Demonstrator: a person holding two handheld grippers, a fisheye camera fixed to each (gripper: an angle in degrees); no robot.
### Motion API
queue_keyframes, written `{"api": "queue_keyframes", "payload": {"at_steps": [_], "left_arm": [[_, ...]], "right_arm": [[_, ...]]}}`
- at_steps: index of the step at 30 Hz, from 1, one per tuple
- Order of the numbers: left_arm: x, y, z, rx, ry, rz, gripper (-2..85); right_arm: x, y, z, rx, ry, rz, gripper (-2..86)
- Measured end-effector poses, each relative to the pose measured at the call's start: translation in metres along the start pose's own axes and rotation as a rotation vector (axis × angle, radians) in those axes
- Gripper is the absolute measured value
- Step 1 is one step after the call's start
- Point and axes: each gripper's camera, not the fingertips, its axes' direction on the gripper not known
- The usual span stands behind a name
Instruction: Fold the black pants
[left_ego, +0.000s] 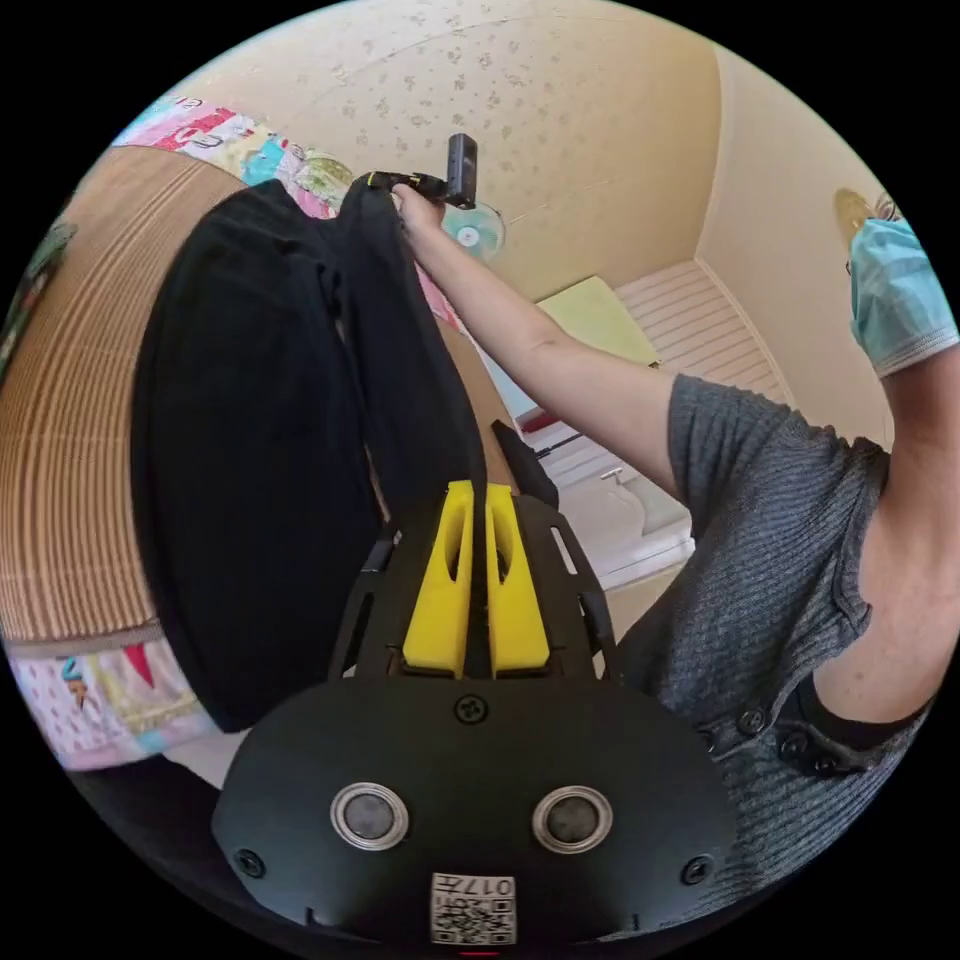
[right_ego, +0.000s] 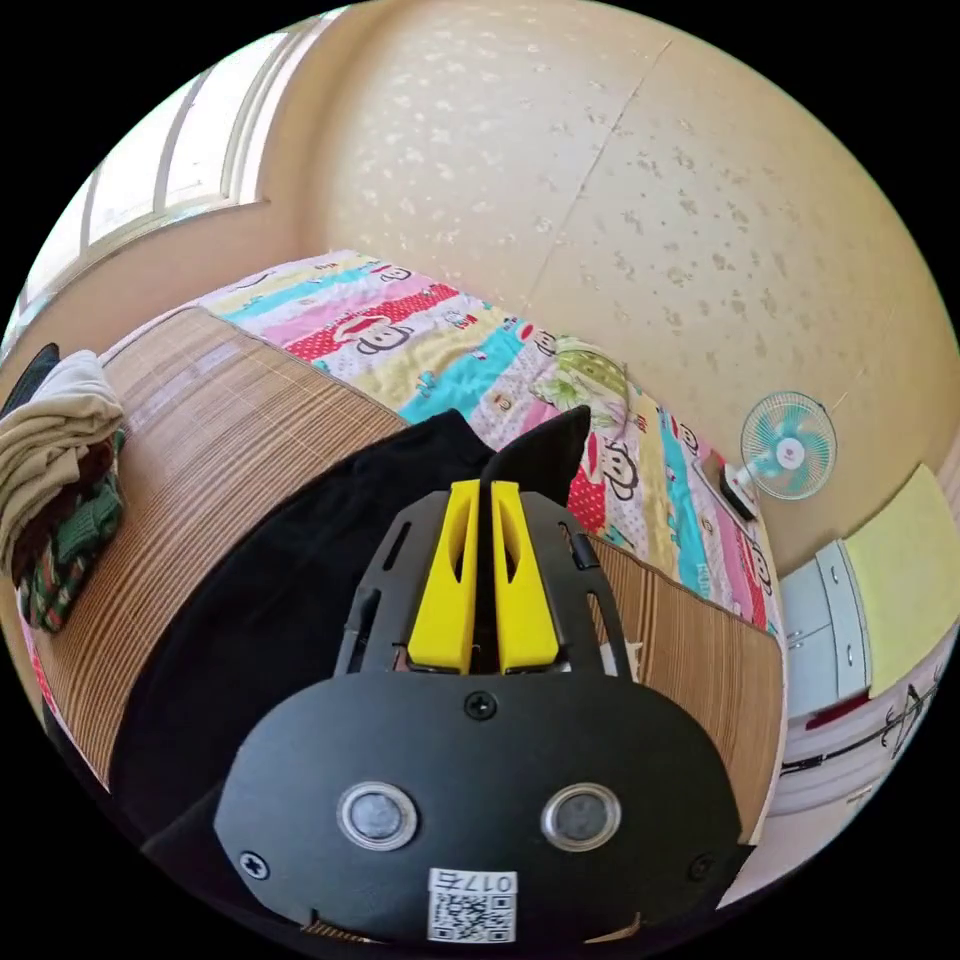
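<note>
The black pants (left_ego: 250, 440) hang above a bamboo mat (left_ego: 70, 430), stretched between both grippers. In the left gripper view, my left gripper (left_ego: 478, 488) has its yellow jaws shut on one edge of the cloth. Far up in that view, the right gripper (left_ego: 440, 185) pinches the other end, with a hand on it. In the right gripper view, my right gripper (right_ego: 484, 487) is shut on the black pants (right_ego: 300, 590), a corner of cloth poking out past the jaws.
The bamboo mat (right_ego: 200, 420) lies over a colourful cartoon-print sheet (right_ego: 450, 350). A pile of folded clothes (right_ego: 55, 450) sits at the mat's edge. A small fan (right_ego: 788, 445) stands by the wall. A person in a grey top (left_ego: 760, 560) stands close beside the left gripper.
</note>
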Motion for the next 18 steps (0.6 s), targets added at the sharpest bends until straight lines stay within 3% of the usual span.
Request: {"api": "queue_keyframes", "payload": {"at_steps": [4, 7, 10, 15, 18], "left_arm": [[-0.039, 0.041, -0.038, 0.072, -0.216, -0.136, -0.7], [-0.067, 0.052, -0.038, -0.016, -0.3, -0.182, -0.1], [-0.079, 0.05, -0.034, -0.099, -0.28, -0.15, 0.7], [-0.068, 0.045, -0.029, -0.169, -0.326, -0.035, 2.4], [-0.062, 0.049, -0.026, -0.19, -0.343, -0.003, 4.3]], "right_arm": [[-0.008, 0.01, 0.022, -0.048, -0.197, 0.147, 1.7], [-0.016, 0.06, 0.002, -0.084, -0.249, 0.16, 2.5], [-0.029, 0.155, -0.05, -0.084, -0.315, 0.098, 3.9], [-0.05, 0.34, -0.127, -0.16, -0.5, 0.181, 6.3], [-0.082, 0.406, -0.13, -0.227, -0.568, 0.174, 6.8]]}}
